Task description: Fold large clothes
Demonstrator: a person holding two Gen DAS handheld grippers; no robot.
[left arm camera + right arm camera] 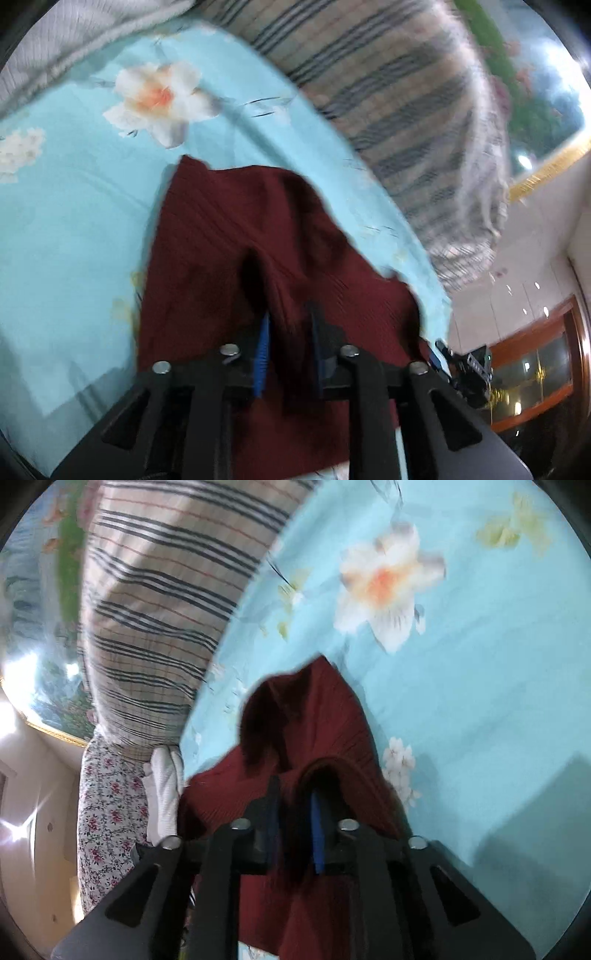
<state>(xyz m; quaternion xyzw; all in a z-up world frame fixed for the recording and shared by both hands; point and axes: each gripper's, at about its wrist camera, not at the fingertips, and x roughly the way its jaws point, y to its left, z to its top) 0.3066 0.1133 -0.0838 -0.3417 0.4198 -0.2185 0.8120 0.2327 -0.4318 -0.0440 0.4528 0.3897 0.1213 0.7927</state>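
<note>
Left view only: a grey blanket [55,48] lay at the top left, and a wood-framed glass cabinet [535,369] stood at the lower right, with the other tool's tip [467,363] in front of it.
Right view only: a flowered cloth [107,812] hung at the bed's edge, with a white cloth [164,794] beside it.
Both views: a striped pillow [388,92] lay at the head of a bed sheet [74,221], pale blue with flowers.
Garment: the dark red knit [236,229] lay on the sheet, its near part bunched up to both tools.
Left gripper [288,354]: jaws a little apart, a fold of the knit between the blue pads; whether the pads pressed on it could not be told.
Right gripper [295,830]: jaws likewise a little apart, knit draped over and between them; grip could not be told.
Obscured: both pictures were motion-blurred; the knit's near edge was cut off behind the tool bodies.
</note>
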